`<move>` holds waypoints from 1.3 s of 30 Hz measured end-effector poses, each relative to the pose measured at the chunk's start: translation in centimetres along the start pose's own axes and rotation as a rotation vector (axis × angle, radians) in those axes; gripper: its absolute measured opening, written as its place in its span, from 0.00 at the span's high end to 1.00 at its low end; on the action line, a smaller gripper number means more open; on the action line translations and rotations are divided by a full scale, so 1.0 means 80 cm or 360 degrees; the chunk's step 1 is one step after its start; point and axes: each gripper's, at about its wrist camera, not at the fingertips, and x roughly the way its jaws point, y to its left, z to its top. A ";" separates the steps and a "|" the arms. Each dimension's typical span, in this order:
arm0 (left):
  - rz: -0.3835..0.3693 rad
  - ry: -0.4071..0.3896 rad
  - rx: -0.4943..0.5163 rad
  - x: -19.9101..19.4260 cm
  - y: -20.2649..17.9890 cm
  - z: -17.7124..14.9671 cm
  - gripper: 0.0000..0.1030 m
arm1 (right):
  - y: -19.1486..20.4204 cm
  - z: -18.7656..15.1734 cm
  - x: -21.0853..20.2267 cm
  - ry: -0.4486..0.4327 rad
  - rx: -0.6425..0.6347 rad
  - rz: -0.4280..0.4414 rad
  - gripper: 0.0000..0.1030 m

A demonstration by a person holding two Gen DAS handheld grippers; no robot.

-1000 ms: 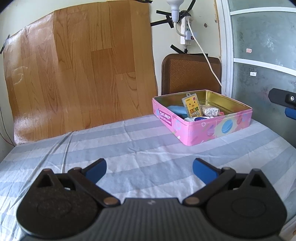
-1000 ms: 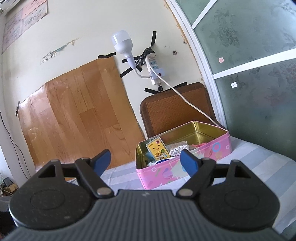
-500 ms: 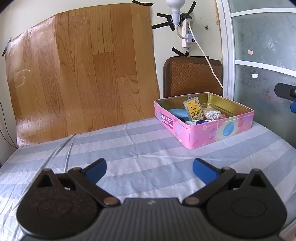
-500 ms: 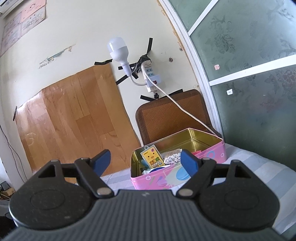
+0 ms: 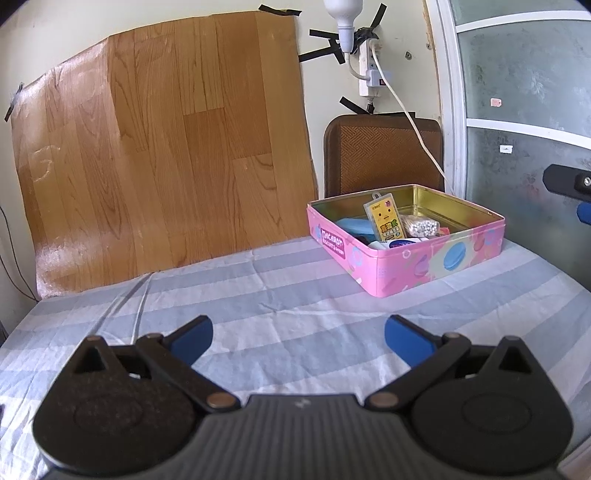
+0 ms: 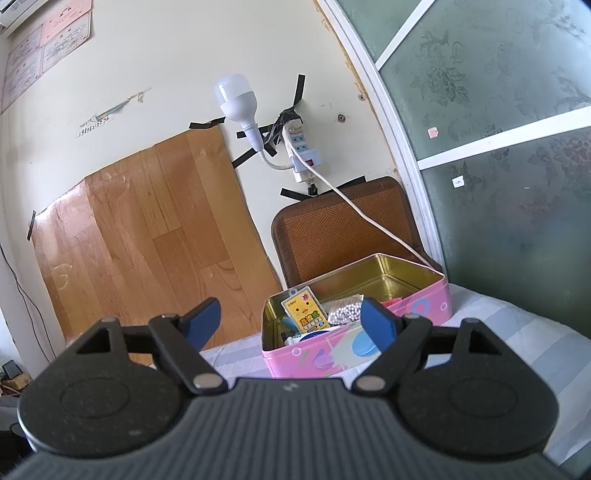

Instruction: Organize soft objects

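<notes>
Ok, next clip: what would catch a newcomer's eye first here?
The pink tin, lid off, sits at the far right of the striped sheet, holding a yellow card and other small items. Behind it, a wood-pattern board leans on the wall. Both claws, left and right, are open and empty.

The pink tin (image 6: 354,343) hides most of its contents behind its wall; the bulb (image 5: 341,14) is cut off at the top, and the white paper bundle (image 6: 345,310) is perhaps cotton swabs.
</notes>
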 end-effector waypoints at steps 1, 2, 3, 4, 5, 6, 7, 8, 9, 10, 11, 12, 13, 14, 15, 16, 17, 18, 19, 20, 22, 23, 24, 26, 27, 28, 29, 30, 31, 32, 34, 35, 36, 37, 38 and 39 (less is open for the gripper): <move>0.0003 -0.0005 0.0003 -0.001 0.000 0.000 0.00 | 0.000 0.000 0.000 0.0000 0.0001 0.0000 0.17; 0.0005 -0.0010 0.0006 -0.002 -0.001 0.000 0.00 | -0.001 0.000 0.000 0.0000 0.0001 0.0003 0.17; 0.0009 -0.0016 0.0010 -0.003 -0.001 -0.001 0.00 | -0.001 0.000 -0.001 -0.0001 0.0001 0.0003 0.17; 0.0013 -0.0023 0.0017 -0.004 -0.002 -0.001 0.00 | -0.001 0.000 -0.001 -0.0002 0.0000 0.0003 0.17; 0.0017 -0.0029 0.0021 -0.005 -0.002 -0.001 0.00 | -0.001 0.000 -0.001 -0.0002 0.0000 0.0003 0.17; 0.0020 -0.0031 0.0025 -0.005 -0.002 -0.001 0.00 | -0.001 0.000 -0.002 -0.0002 0.0000 0.0003 0.17; 0.0020 -0.0030 0.0030 -0.006 -0.003 -0.002 0.00 | -0.001 0.000 -0.002 -0.0001 0.0000 0.0003 0.17; 0.0021 -0.0027 0.0031 -0.006 -0.003 -0.002 0.00 | -0.001 -0.001 -0.002 -0.0001 0.0000 0.0003 0.17; 0.0021 -0.0022 0.0032 -0.006 -0.003 -0.003 0.00 | -0.001 -0.001 -0.002 -0.0001 0.0000 0.0003 0.17; 0.0024 -0.0018 0.0031 -0.006 -0.003 -0.003 0.00 | -0.001 0.000 -0.002 -0.0001 -0.0001 0.0002 0.17; 0.0025 -0.0012 0.0026 -0.005 -0.003 -0.004 0.00 | -0.001 0.000 -0.002 0.0001 -0.0002 0.0002 0.17; 0.0015 -0.0006 0.0019 -0.005 -0.003 -0.004 0.00 | -0.001 -0.001 -0.003 0.0003 -0.0003 0.0001 0.17; -0.0005 0.0008 0.0005 -0.004 -0.001 -0.004 0.00 | -0.002 -0.003 -0.003 0.0007 -0.0005 0.0005 0.17; -0.0019 0.0019 -0.0007 -0.003 0.000 -0.005 0.00 | -0.002 -0.003 -0.003 0.0012 -0.0004 0.0007 0.17; -0.0024 0.0025 -0.0018 -0.003 0.001 -0.005 0.00 | -0.002 -0.004 -0.003 0.0015 -0.0005 0.0008 0.17; -0.0021 0.0025 -0.0024 -0.003 0.001 -0.006 0.00 | -0.002 -0.005 -0.003 0.0018 -0.0006 0.0011 0.17; -0.0012 0.0022 -0.0024 -0.003 0.001 -0.007 0.00 | -0.002 -0.006 -0.003 0.0020 -0.0006 0.0011 0.17; -0.0003 0.0019 -0.0021 -0.003 0.001 -0.007 0.00 | -0.002 -0.007 -0.003 0.0024 -0.0005 0.0012 0.17; 0.0006 0.0018 -0.0018 -0.002 0.000 -0.008 0.00 | -0.002 -0.007 -0.002 0.0027 -0.0003 0.0012 0.17; 0.0009 0.0022 -0.0017 -0.001 0.000 -0.009 0.00 | -0.002 -0.008 -0.002 0.0030 -0.0002 0.0012 0.17; 0.0009 0.0036 -0.0019 0.002 0.000 -0.010 0.00 | -0.002 -0.009 -0.001 0.0036 -0.0002 0.0013 0.17; 0.0012 0.0046 -0.0020 0.003 0.000 -0.011 0.00 | -0.002 -0.010 -0.001 0.0040 -0.0001 0.0013 0.17; 0.0016 0.0058 -0.0021 0.005 0.000 -0.011 0.00 | -0.002 -0.010 0.000 0.0043 0.0000 0.0013 0.17; 0.0016 0.0074 -0.0023 0.008 0.000 -0.012 0.00 | -0.002 -0.011 0.001 0.0051 0.0001 0.0013 0.17; 0.0020 0.0085 -0.0021 0.010 0.000 -0.013 0.00 | -0.002 -0.011 0.001 0.0054 0.0001 0.0013 0.17; 0.0021 0.0093 -0.0020 0.012 0.000 -0.014 0.00 | -0.002 -0.012 0.002 0.0057 0.0001 0.0012 0.17; 0.0021 0.0101 -0.0020 0.013 0.000 -0.015 0.00 | -0.002 -0.013 0.002 0.0060 0.0003 0.0012 0.17; 0.0020 0.0110 -0.0020 0.014 0.000 -0.016 0.00 | -0.002 -0.013 0.002 0.0063 0.0004 0.0011 0.17; 0.0020 0.0119 -0.0020 0.016 -0.001 -0.016 0.00 | -0.003 -0.014 0.003 0.0066 0.0005 0.0010 0.17; 0.0020 0.0127 -0.0019 0.017 -0.001 -0.017 0.00 | -0.003 -0.014 0.003 0.0069 0.0008 0.0009 0.17; 0.0018 0.0143 -0.0018 0.020 -0.002 -0.018 0.00 | -0.004 -0.015 0.003 0.0074 0.0015 0.0006 0.17; 0.0020 0.0151 -0.0018 0.021 -0.002 -0.019 0.00 | -0.005 -0.016 0.003 0.0076 0.0016 0.0004 0.17; 0.0023 0.0159 -0.0019 0.023 -0.003 -0.020 0.00 | -0.005 -0.016 0.004 0.0079 0.0018 0.0002 0.17; 0.0023 0.0166 -0.0019 0.024 -0.003 -0.020 0.00 | -0.006 -0.016 0.004 0.0081 0.0019 0.0001 0.17; 0.0023 0.0173 -0.0020 0.025 -0.003 -0.021 0.00 | -0.007 -0.017 0.004 0.0084 0.0022 0.0001 0.17; 0.0022 0.0180 -0.0021 0.026 -0.003 -0.021 0.00 | -0.007 -0.017 0.004 0.0086 0.0024 -0.0001 0.17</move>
